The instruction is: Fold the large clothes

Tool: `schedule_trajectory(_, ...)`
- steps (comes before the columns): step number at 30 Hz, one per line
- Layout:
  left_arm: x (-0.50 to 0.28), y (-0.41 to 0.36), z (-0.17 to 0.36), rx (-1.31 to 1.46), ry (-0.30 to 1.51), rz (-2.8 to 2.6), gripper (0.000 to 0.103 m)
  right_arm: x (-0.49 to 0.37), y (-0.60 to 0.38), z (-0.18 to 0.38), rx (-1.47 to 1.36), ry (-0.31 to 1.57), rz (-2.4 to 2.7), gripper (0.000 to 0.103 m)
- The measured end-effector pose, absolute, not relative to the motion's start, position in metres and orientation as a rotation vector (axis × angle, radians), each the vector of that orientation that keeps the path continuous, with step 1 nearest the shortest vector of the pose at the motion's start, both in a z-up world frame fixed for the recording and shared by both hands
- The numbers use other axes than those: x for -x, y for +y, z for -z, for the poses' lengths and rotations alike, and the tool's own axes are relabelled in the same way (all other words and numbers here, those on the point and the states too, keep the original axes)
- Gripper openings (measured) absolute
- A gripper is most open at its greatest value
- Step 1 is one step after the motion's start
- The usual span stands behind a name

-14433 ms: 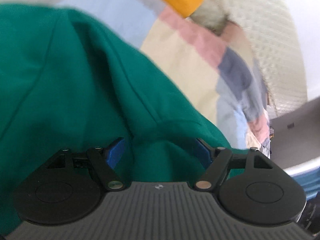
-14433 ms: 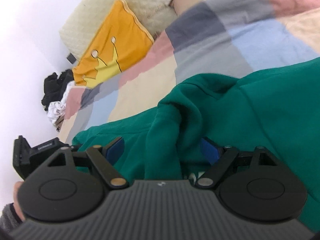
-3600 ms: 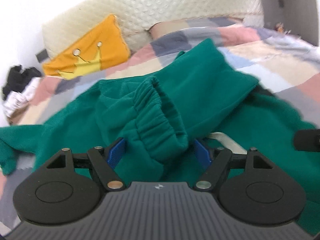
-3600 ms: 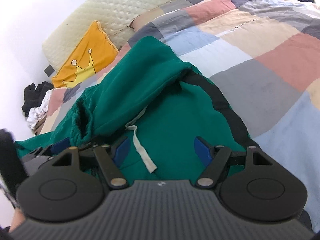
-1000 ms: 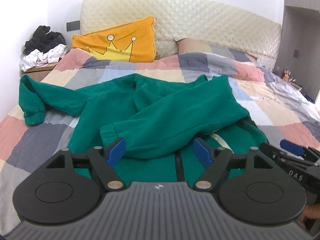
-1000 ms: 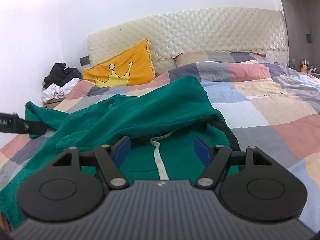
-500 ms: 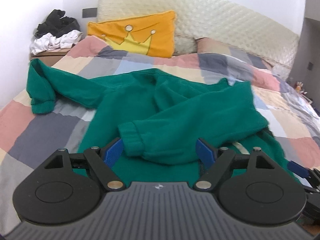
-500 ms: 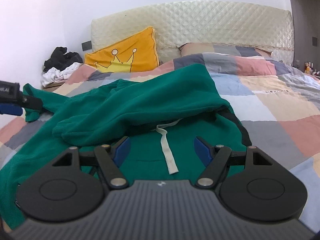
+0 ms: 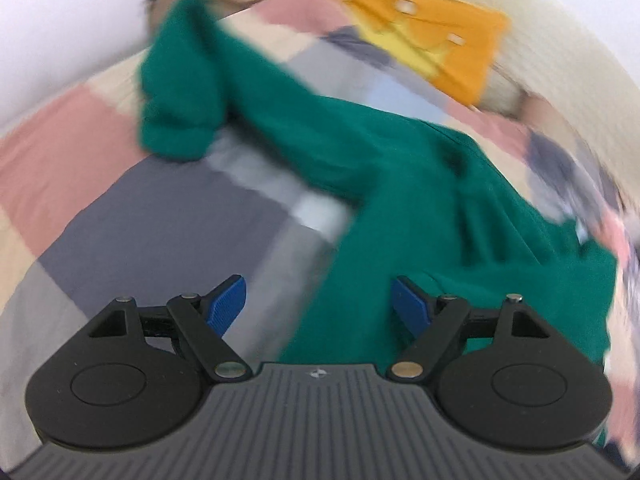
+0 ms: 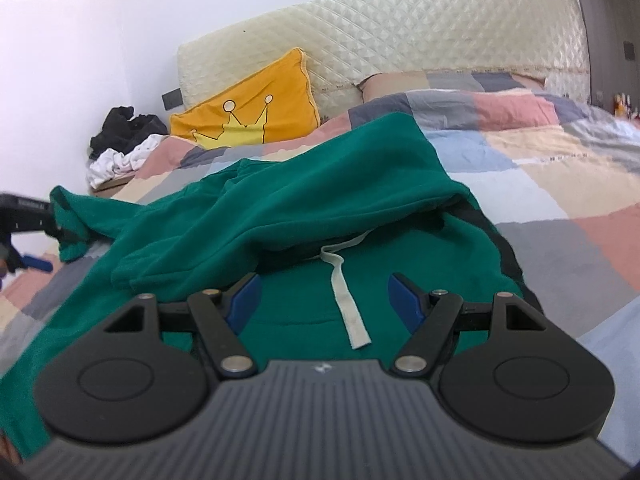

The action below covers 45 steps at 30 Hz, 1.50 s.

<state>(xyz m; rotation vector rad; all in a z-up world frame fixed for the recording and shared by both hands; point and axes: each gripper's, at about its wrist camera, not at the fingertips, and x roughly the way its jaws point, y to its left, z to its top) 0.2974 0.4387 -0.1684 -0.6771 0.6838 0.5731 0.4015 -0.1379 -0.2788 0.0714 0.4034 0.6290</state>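
Note:
A large green hoodie (image 10: 280, 208) lies spread on the patchwork bed cover (image 10: 560, 184). One sleeve (image 10: 224, 248) is folded across its body, above the white drawstring (image 10: 348, 304). The other sleeve (image 9: 240, 92) stretches out to the left and ends in a bunched cuff (image 9: 176, 128). My left gripper (image 9: 318, 296) is open over the hoodie's left edge, short of that cuff, with nothing held; its view is blurred. It also shows as the left gripper (image 10: 40, 240) at the right wrist view's left edge, beside the cuff. My right gripper (image 10: 324, 292) hangs open above the drawstring.
An orange crown pillow (image 10: 248, 108) leans on the quilted cream headboard (image 10: 400, 48). A heap of black and white clothes (image 10: 124, 140) sits on a bedside stand by the left wall. Bare patchwork cover (image 9: 140, 216) lies left of the hoodie.
My left gripper has swung left and downward toward the outstretched sleeve, rolling so its view tilts. The right gripper has stayed nearly still. Both stay open and the hoodie has not shifted.

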Motion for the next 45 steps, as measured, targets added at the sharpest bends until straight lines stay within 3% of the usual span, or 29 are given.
schedule_trajectory(19,-0.304,0.615,0.259,1.159,0.328,-0.633,0.084,-0.44,-0.121,0.307,-0.124,0.55,-0.529,0.072)
schedule_trajectory(28,-0.337,0.649,0.254,0.978,0.377,-0.864,0.082,-0.447,-0.098,0.315,-0.046,0.551,-0.505,0.074)
schedule_trajectory(34,-0.359,0.653,0.238,0.683,0.49,-1.032,0.054,-0.443,-0.098,0.31,-0.036,0.532,-0.509,0.073)
schedule_trajectory(37,-0.361,0.658,0.222,0.511,0.58,-1.149,0.049,-0.44,-0.104,0.304,-0.075,0.521,-0.529,0.073)
schedule_trajectory(45,-0.323,0.666,0.13,0.362,0.476,-1.346,0.045,-0.426,-0.105,0.284,-0.016,0.391,-0.582,0.073)
